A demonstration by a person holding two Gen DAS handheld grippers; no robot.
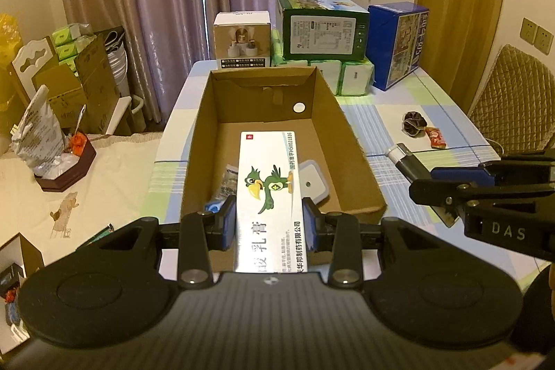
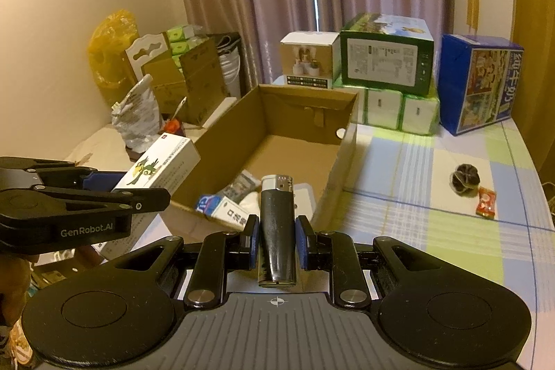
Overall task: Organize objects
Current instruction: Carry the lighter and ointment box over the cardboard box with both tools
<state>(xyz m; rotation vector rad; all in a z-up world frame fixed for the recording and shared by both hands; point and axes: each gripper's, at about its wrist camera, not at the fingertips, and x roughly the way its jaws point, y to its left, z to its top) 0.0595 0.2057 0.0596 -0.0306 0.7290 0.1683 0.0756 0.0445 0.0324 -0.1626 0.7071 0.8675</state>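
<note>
My left gripper [image 1: 270, 224] is shut on a white medicine box with a green parrot [image 1: 269, 193], held over the near end of the open cardboard box [image 1: 357, 158]. The same medicine box [image 2: 159, 165] shows at the left of the right wrist view, above the cardboard box's [image 2: 343, 158] near left corner. My right gripper [image 2: 276, 243] is shut on a black lighter with a silver cap [image 2: 276, 227], just short of the box's near edge. From the left wrist view the lighter [image 1: 404, 160] juts out to the right of the box. Inside lie a white lidded case [image 1: 314, 182] and small packets [image 2: 222, 207].
A dark scrunchie [image 2: 463, 179] and a red candy wrapper [image 2: 486, 202] lie on the checked tablecloth to the right. Stacked cartons and tissue packs [image 1: 322, 26] stand behind the cardboard box. A blue carton [image 2: 480, 82] is at the back right. Clutter [image 1: 52, 141] fills the left side table.
</note>
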